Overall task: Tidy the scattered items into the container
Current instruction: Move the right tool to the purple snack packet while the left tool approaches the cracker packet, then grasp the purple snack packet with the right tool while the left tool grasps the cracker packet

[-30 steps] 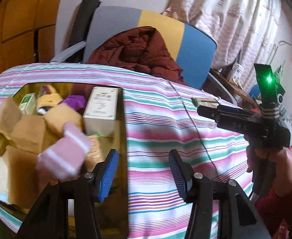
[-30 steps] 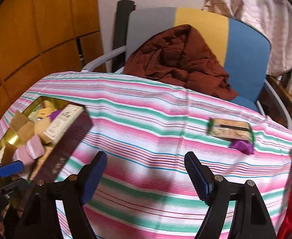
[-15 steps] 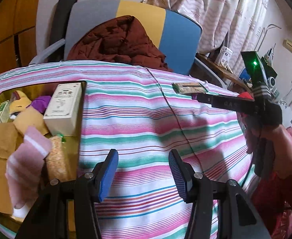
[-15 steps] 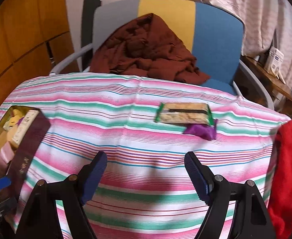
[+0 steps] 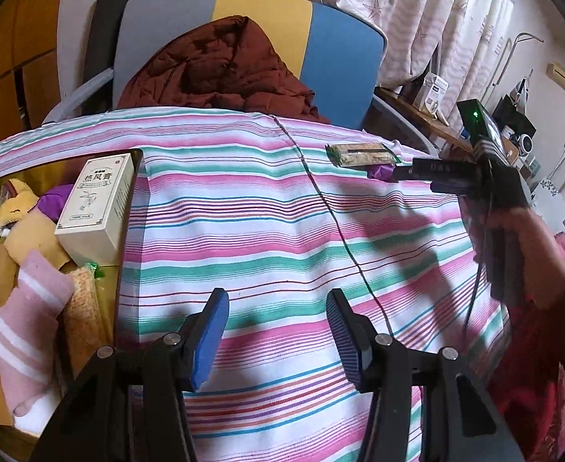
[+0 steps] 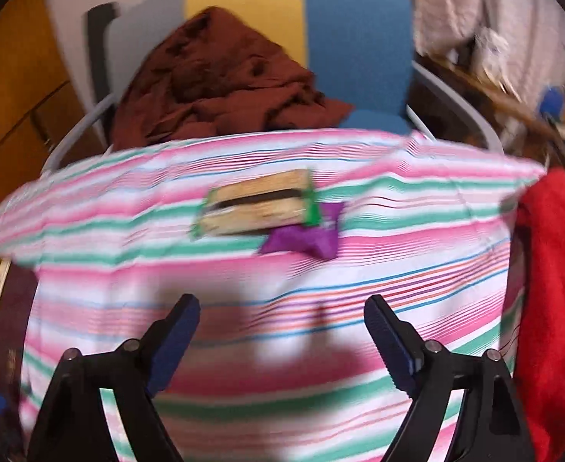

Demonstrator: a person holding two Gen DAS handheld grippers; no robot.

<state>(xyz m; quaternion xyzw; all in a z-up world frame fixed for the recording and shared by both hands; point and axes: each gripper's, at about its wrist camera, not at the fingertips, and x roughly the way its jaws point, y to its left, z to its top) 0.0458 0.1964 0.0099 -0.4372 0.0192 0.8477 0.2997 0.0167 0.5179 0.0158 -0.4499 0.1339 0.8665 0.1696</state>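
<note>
swinging away from the container (image 5: pixel 128 208), my right claw (image 6: pixel 282 340) now faces the snack packet (image 6: pixel 257 206) and purple pouch (image 6: pixel 307 236) left on the desk (image 6: pixel 359 288), jaws just widening, empty. left claw (image 5: pixel 278 337) hangs wide, empty, beside the container.

Each handheld gripper is a black plastic frame with two angled arms ending in blue ribbed rubber pads, joined by round silver pivot screws. The left gripper (image 5: pixel 278 337) shows four such screws along its arms; the right gripper (image 6: pixel 282 340) shows the same build with darker blue pads. Seen from the left wrist camera, the right gripper's body is a black block with faint pale lettering, a box on top carrying a lit green lamp, and a thin dark cable hanging below. The person's hand (image 5: pixel 528 246) wears a red sleeve (image 5: pixel 532 346).
</note>
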